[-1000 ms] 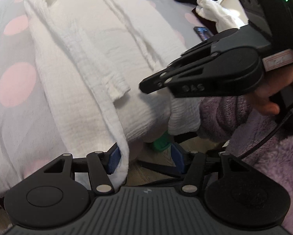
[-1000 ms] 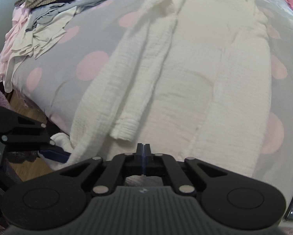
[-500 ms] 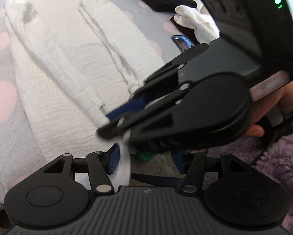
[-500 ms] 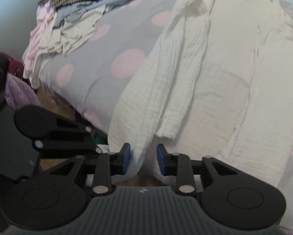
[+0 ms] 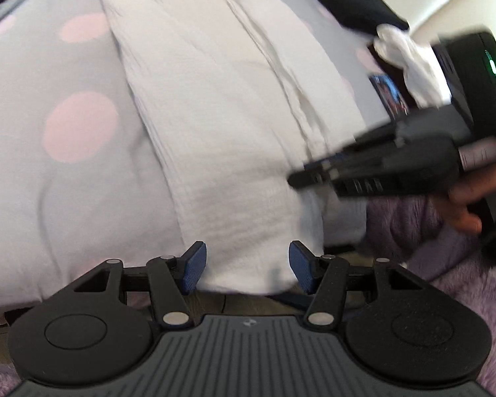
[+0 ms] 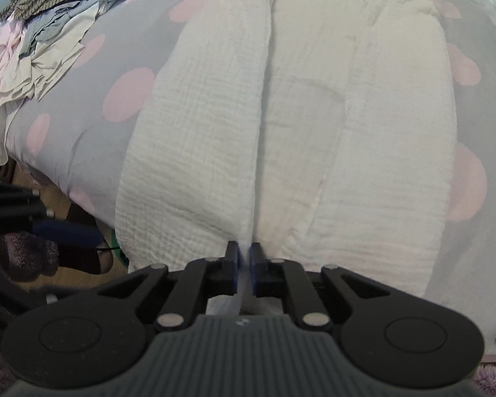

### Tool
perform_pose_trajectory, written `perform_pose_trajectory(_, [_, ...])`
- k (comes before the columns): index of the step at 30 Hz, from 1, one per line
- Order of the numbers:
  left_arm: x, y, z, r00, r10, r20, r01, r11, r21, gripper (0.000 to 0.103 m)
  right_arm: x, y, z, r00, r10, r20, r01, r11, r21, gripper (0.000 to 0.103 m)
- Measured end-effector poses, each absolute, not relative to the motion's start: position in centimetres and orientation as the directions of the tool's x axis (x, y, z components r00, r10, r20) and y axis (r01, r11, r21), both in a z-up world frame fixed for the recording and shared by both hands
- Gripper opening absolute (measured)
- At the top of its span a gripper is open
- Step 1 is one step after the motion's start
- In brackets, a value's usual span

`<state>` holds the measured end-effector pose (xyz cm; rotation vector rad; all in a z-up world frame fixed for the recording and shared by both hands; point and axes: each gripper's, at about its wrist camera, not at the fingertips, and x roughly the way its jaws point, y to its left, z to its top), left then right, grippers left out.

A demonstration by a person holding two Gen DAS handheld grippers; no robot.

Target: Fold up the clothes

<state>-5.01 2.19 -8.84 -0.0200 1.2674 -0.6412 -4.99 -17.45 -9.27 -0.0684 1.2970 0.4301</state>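
We have the white shirt [image 6: 281, 125] lying lengthwise on the dotted bedspread [image 6: 92, 112], its sides already turned in toward the middle, so what remains, as we judge it, is to take the near hem and carry it up the bed. That is why both tools sit at the bed's near edge, where the hem hangs a little over the side. Our right gripper [image 6: 244, 258] stands nearly closed with a thin strip of the hem between its blue pads; its jaws have just been opening slightly, and we take the cloth to be pinched there, though how firmly we cannot tell. Our left gripper [image 5: 244, 264] stands wide, the hem's other corner lying between its pads [image 5: 193, 266] without either pad pressing on it, so it holds nothing yet. Up the bed the shirt has open bedspread on both sides, which gives us room to lay the fold forward. The clothes pile [image 6: 46, 23] sits well off at the far left corner, and the black garment [image 5: 350, 0] and phone [image 5: 388, 94] lie beside the shirt on the right, near but apart.
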Motion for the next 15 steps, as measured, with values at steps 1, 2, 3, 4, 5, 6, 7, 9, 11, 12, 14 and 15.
perform_pose_trajectory(1, [-4.7, 2.5, -8.7, 0.168, -0.457, -0.874, 0.425, 0.833, -0.354, 0.053, -5.1, -17.4, -9.1, 0.208, 0.272, -0.94, -0.35, 0.918, 0.188, 0.018])
perform_pose_trajectory(2, [-4.4, 2.6, -8.5, 0.186, -0.451, -0.873, 0.413, 0.842, -0.346, 0.053, -5.1, -17.4, -8.9, 0.214, 0.276, -0.937, -0.353, 0.916, 0.189, 0.021])
perform_pose_trajectory(3, [-4.1, 2.9, -8.3, 0.204, -0.444, -0.873, 0.4, 0.851, -0.339, 0.053, -5.2, -17.5, -8.6, 0.224, 0.277, -0.934, -0.353, 0.917, 0.187, 0.023])
perform_pose_trajectory(4, [-3.8, 3.2, -8.1, 0.221, -0.437, -0.872, 0.386, 0.86, -0.333, 0.053, -5.2, -17.6, -8.3, 0.236, 0.276, -0.932, -0.351, 0.918, 0.183, 0.023])
perform_pose_trajectory(5, [-3.4, 3.5, -7.8, 0.236, -0.433, -0.87, 0.372, 0.867, -0.331, 0.053, -5.2, -17.7, -8.1, 0.247, 0.277, -0.929, -0.348, 0.92, 0.181, 0.024])
perform_pose_trajectory(6, [-3.0, 3.7, -7.5, 0.247, -0.435, -0.866, 0.36, 0.871, -0.335, 0.053, -5.1, -17.9, -7.9, 0.256, 0.28, -0.925, -0.344, 0.921, 0.184, 0.025])
perform_pose_trajectory(7, [-2.5, 3.9, -7.1, 0.258, -0.436, -0.862, 0.347, 0.875, -0.339, 0.053, -5.1, -18.1, -7.7, 0.265, 0.284, -0.922, -0.34, 0.922, 0.186, 0.026])
perform_pose_trajectory(9, [-1.5, 4.1, -6.5, 0.271, -0.436, -0.859, 0.335, 0.879, -0.34, 0.053, -5.0, -18.3, -7.2, 0.277, 0.297, -0.914, -0.335, 0.921, 0.198, 0.029])
perform_pose_trajectory(11, [-0.4, 4.1, -5.7, 0.282, -0.421, -0.862, 0.339, 0.884, -0.321, 0.053, -4.7, -18.2, -6.8, 0.298, 0.295, -0.908, -0.341, 0.921, 0.187, 0.033])
perform_pose_trajectory(12, [0.2, 4.0, -5.4, 0.288, -0.412, -0.865, 0.344, 0.887, -0.308, 0.053, -4.6, -18.1, -6.7, 0.309, 0.291, -0.906, -0.345, 0.922, 0.178, 0.034])
perform_pose_trajectory(14, [1.4, 3.6, -4.6, 0.3, -0.395, -0.868, 0.358, 0.89, -0.281, 0.053, -4.3, -18.2, -6.3, 0.327, 0.284, -0.901, -0.348, 0.923, 0.165, 0.034])
perform_pose_trajectory(15, [2.1, 3.3, -4.3, 0.309, -0.39, -0.867, 0.369, 0.89, -0.268, 0.053, -4.2, -18.3, -6.2, 0.333, 0.283, -0.9, -0.346, 0.924, 0.163, 0.034])
